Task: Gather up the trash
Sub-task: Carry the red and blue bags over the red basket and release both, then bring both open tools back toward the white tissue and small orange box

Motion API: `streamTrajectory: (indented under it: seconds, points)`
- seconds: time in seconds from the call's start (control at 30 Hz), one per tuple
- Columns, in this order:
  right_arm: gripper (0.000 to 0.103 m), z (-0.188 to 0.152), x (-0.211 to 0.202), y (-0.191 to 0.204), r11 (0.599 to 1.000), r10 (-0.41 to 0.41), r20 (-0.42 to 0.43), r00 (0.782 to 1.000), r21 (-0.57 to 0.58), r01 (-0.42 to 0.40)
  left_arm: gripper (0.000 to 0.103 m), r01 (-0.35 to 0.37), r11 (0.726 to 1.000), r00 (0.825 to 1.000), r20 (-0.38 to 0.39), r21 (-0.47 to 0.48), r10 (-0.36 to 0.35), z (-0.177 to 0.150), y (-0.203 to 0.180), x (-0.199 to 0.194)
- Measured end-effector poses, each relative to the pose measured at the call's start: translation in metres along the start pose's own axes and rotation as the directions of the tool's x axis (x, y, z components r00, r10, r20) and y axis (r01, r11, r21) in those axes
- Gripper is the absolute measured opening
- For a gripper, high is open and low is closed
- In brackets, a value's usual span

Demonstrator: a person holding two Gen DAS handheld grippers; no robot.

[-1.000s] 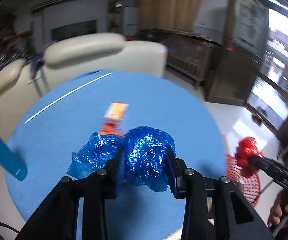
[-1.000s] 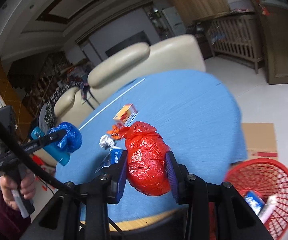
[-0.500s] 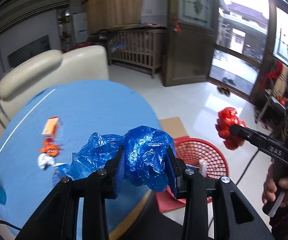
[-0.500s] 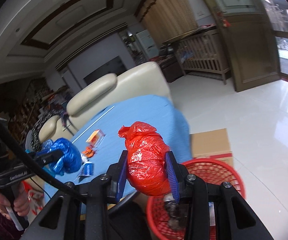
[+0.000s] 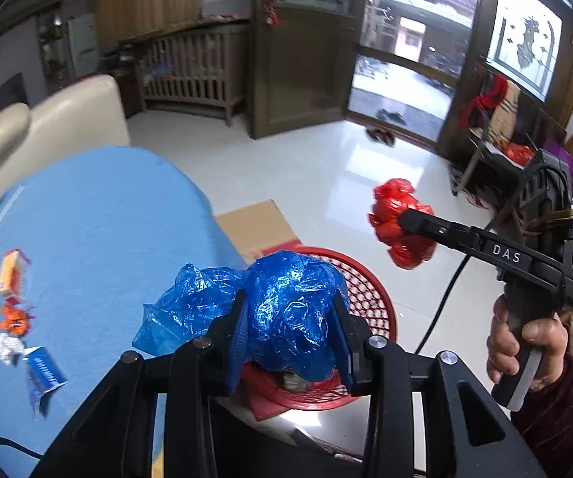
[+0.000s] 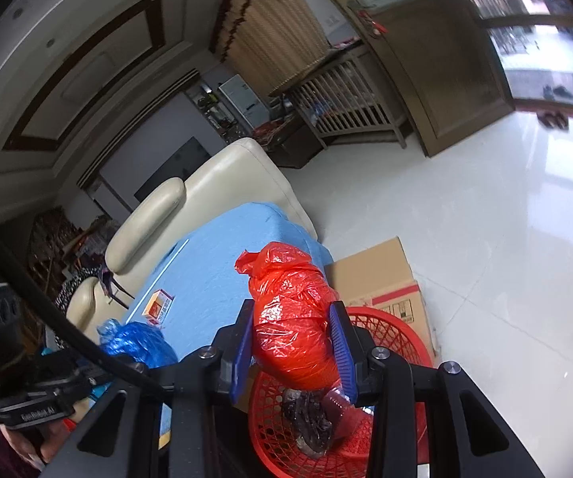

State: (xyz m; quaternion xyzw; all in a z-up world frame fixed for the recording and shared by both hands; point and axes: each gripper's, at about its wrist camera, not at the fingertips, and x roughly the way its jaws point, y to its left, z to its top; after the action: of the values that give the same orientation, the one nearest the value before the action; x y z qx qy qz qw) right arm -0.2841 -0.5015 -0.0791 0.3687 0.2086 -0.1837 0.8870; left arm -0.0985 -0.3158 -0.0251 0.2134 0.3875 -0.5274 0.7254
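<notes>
Blue bag (image 5: 290, 314) in left claw (image 5: 291, 336) above red basket (image 5: 370, 286).

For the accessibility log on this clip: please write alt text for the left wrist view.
The left gripper clamps a crumpled blue plastic bag above a red mesh basket on the floor beside a blue table. To the right, the right gripper holds a red bag.

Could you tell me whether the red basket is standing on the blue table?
No, the red basket stands on the floor beside the blue table, next to flattened cardboard.
</notes>
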Motion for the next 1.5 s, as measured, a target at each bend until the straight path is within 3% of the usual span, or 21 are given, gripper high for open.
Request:
streamTrajectory:
  seconds: [0.3,0.5,0.53,0.57,0.6,0.83,1.03,1.13,1.27,1.4,1.5]
  points:
    - [0.039,-0.013,0.018,-0.023,0.994,0.039,-0.069,0.997,0.1,-0.032,0.042,0.142,0.988,0.984,-0.103,-0.067,-0.148,-0.006,0.002,0.045]
    - [0.043,-0.022,0.035,-0.03,0.989,0.049,-0.123,0.991,0.147,-0.03,0.05,0.157,0.985,0.979,-0.118,-0.073,-0.165,-0.018,0.006,0.062]
    - [0.051,-0.024,0.039,-0.031,0.987,0.042,-0.137,0.99,0.158,-0.02,0.056,0.149,0.987,0.981,-0.113,-0.067,-0.156,-0.019,0.006,0.062]
    - [0.065,-0.026,0.041,-0.032,0.986,0.038,-0.146,0.988,0.168,-0.013,0.061,0.141,0.988,0.983,-0.108,-0.061,-0.147,-0.019,0.006,0.061]
    - [0.069,-0.028,0.043,-0.032,0.983,0.04,-0.155,0.987,0.181,-0.012,0.063,0.135,0.989,0.985,-0.102,-0.055,-0.14,-0.021,0.007,0.059]
    - [0.071,-0.026,0.043,-0.018,0.99,0.038,-0.146,0.989,0.142,-0.017,0.063,0.073,0.996,0.994,-0.074,-0.054,-0.076,-0.033,0.026,0.034]
    - [0.071,-0.02,0.038,0.005,0.995,0.053,-0.123,0.991,0.086,-0.043,0.064,-0.112,0.989,0.993,-0.054,-0.093,0.107,-0.076,0.07,-0.013]
    - [0.071,-0.021,0.046,0.021,0.997,0.067,-0.145,0.987,0.057,-0.059,0.064,-0.179,0.963,0.984,-0.042,-0.203,0.175,-0.104,0.11,-0.041]
    - [0.071,-0.027,0.063,0.051,0.995,0.095,-0.193,0.977,0.014,-0.094,0.065,-0.255,0.895,0.965,-0.033,-0.366,0.261,-0.144,0.163,-0.08]
    - [0.071,-0.036,0.084,0.09,0.99,0.12,-0.25,0.961,-0.041,-0.134,0.065,-0.353,0.814,0.925,-0.04,-0.462,0.378,-0.176,0.206,-0.113]
    - [0.071,-0.045,0.103,0.124,0.982,0.133,-0.295,0.946,-0.093,-0.167,0.066,-0.386,0.774,0.903,-0.035,-0.501,0.428,-0.192,0.225,-0.13]
